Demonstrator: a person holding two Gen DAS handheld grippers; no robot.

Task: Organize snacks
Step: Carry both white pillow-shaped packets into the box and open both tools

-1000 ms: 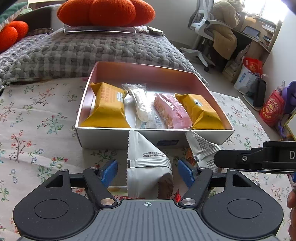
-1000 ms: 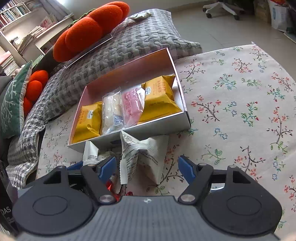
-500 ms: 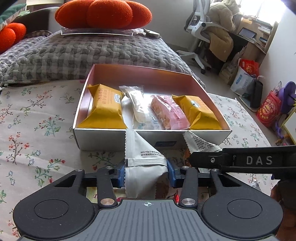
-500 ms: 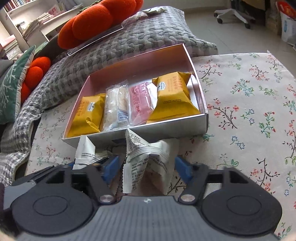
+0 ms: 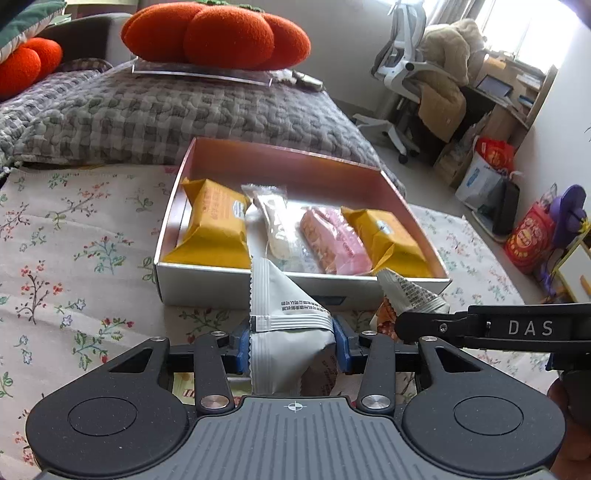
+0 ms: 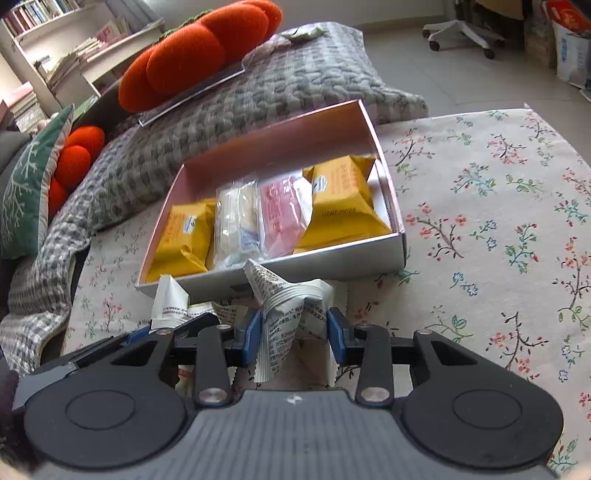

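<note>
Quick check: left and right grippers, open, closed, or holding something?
Left gripper: closed on a white snack packet.
Right gripper: closed on a second white snack packet.

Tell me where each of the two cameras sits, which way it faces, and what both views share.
Left wrist: sits on the left gripper, looking along its fingers at the near wall of the box; its blue pads clamp a white packet, and the right gripper crosses in from the right.
Right wrist: sits on the right gripper, facing the box from further right; its pads pinch a crumpled white packet.
Shared: the box, its four wrapped snacks, the flowered cloth and the orange cushion.
</note>
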